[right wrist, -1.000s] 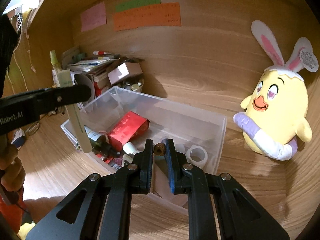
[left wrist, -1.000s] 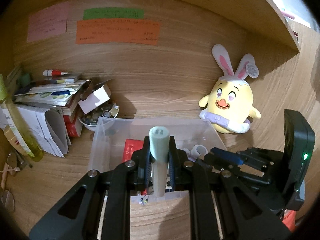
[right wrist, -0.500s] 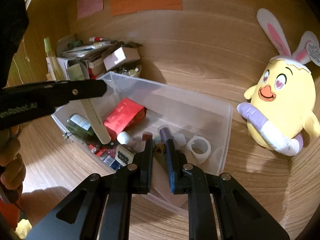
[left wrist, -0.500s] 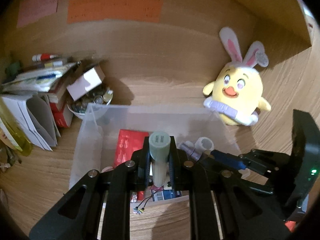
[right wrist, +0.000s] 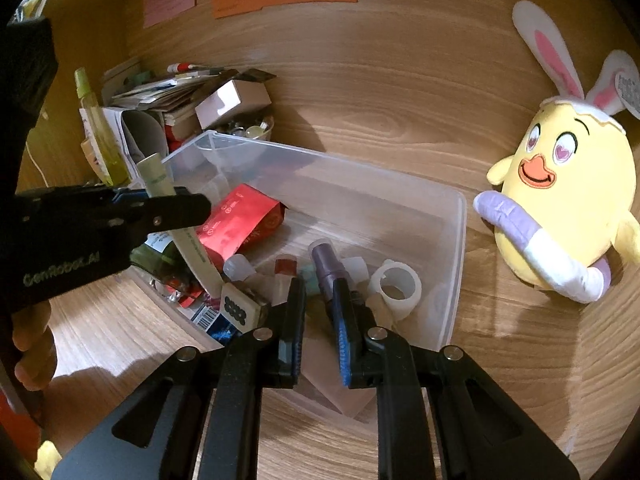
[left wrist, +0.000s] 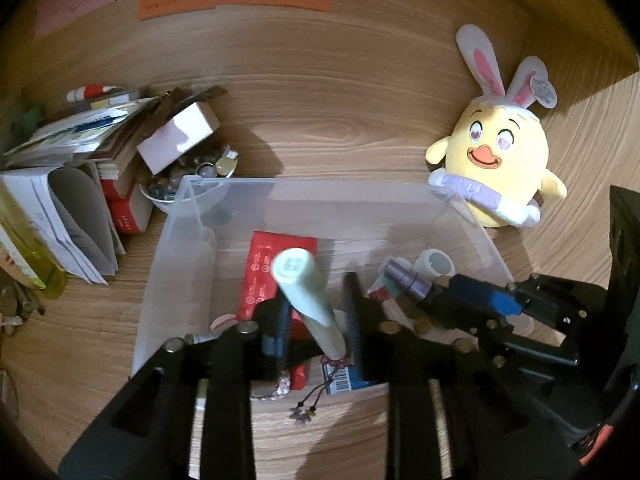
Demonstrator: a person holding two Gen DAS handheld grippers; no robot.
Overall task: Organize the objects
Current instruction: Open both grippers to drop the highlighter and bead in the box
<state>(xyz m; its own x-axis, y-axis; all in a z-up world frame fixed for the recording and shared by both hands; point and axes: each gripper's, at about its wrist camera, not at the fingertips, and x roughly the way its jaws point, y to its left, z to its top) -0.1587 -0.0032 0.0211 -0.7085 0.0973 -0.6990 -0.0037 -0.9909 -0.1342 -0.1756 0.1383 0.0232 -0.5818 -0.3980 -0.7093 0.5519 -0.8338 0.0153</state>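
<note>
Left gripper (left wrist: 316,312) jaws spread, pale green tube (left wrist: 310,296) tilted loose between them over clear bin (left wrist: 176,232). Right gripper (right wrist: 320,296) narrowly parted, empty, above purple tube (right wrist: 326,260).

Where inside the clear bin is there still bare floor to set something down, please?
The clear bin has bare floor along its far wall, behind the red packet, and toward the plush-side wall. The near half is crowded around the purple tube and white ring.
</note>
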